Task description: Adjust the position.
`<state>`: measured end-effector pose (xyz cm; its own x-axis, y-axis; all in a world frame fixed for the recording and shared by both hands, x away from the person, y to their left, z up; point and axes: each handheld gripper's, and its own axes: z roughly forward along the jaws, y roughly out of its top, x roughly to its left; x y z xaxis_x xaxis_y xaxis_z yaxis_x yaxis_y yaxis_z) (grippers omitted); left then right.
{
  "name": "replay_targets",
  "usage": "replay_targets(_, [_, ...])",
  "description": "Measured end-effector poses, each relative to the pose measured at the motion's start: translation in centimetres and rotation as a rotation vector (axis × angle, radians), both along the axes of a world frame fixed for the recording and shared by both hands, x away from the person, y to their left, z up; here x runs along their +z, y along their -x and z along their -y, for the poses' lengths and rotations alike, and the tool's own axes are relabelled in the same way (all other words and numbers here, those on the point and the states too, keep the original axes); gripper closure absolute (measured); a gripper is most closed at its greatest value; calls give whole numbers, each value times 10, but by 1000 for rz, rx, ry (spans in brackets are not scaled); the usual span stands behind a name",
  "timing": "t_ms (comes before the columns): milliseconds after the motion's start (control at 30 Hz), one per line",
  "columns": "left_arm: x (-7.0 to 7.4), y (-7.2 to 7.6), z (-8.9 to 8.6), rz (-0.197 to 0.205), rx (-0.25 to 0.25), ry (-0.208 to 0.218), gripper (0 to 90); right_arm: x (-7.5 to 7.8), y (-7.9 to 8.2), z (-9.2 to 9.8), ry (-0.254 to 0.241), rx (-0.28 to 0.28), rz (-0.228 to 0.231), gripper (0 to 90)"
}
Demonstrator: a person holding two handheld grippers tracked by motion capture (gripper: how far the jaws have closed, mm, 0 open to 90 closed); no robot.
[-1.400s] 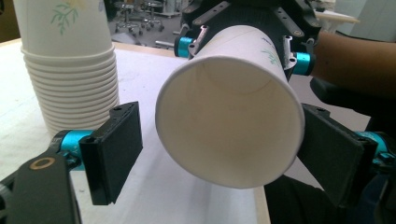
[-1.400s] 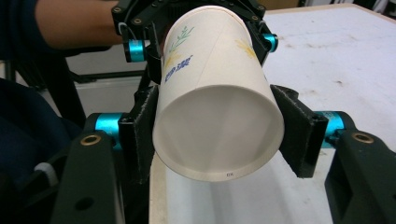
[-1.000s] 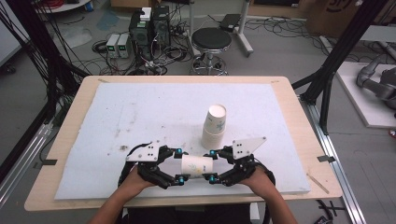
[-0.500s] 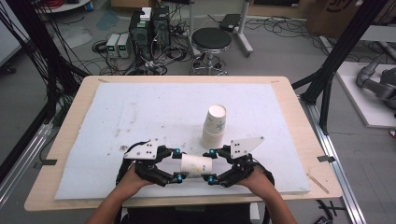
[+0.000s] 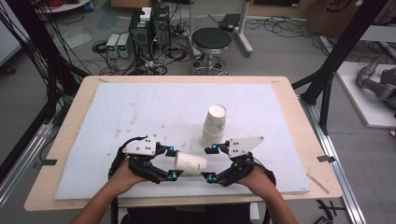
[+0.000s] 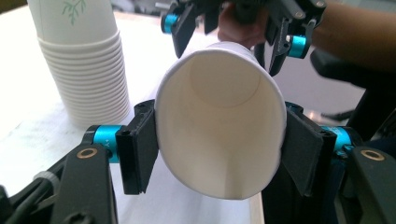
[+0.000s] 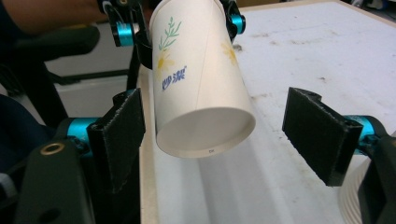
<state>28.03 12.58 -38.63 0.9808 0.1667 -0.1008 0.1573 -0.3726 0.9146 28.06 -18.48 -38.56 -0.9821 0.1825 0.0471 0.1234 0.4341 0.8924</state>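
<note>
A white paper cup (image 5: 190,163) with a flower print lies on its side in the air between both grippers, near the table's front edge. My left gripper (image 5: 173,164) is shut on its open mouth, and the pads squeeze the rim (image 6: 219,135) into an oval. My right gripper (image 5: 211,162) is open. Its jaws have just been opening, and the cup's base (image 7: 196,84) hangs between the pads (image 7: 320,135) without touching them. In the left gripper view the right gripper (image 6: 233,28) stands behind the cup.
A stack of upside-down paper cups (image 5: 215,123) stands just behind the right gripper, close at the left in the left gripper view (image 6: 84,60). A white foam mat (image 5: 140,107) covers the wooden table (image 5: 84,93). Beyond the table are a stool (image 5: 211,42) and electronics on the floor.
The right gripper's jaws have spread apart off the cup's base. The left gripper's jaws have closed on the cup's mouth and the left hand has risen a little.
</note>
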Motion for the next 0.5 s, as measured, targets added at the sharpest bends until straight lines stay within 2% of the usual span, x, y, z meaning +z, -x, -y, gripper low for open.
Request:
replay_targets(67, [4,-1,1,1,-2,-36,345,1,0,-4,26,-5,11,217])
replay_targets(100, [4,-1,1,1,-2,-36,345,1,0,-4,26,-5,11,217])
replay_targets(133, [8,-2,2,5,-9,-70,345,2,0,-8,48,-2,22,217])
replay_targets(167, [8,-2,2,5,-9,-70,345,2,0,-8,48,-2,22,217])
replay_targets(267, [15,-4,4,7,-8,-124,345,5,-1,-15,109,10,54,218])
replay_targets(400, [18,-5,6,9,-11,-147,345,7,-1,-20,143,19,71,218])
replay_targets(433, [20,-6,8,15,-12,-181,345,8,-2,-24,162,26,79,218])
replay_targets(500, [21,-6,9,17,-12,-193,345,10,-2,-27,188,28,91,218])
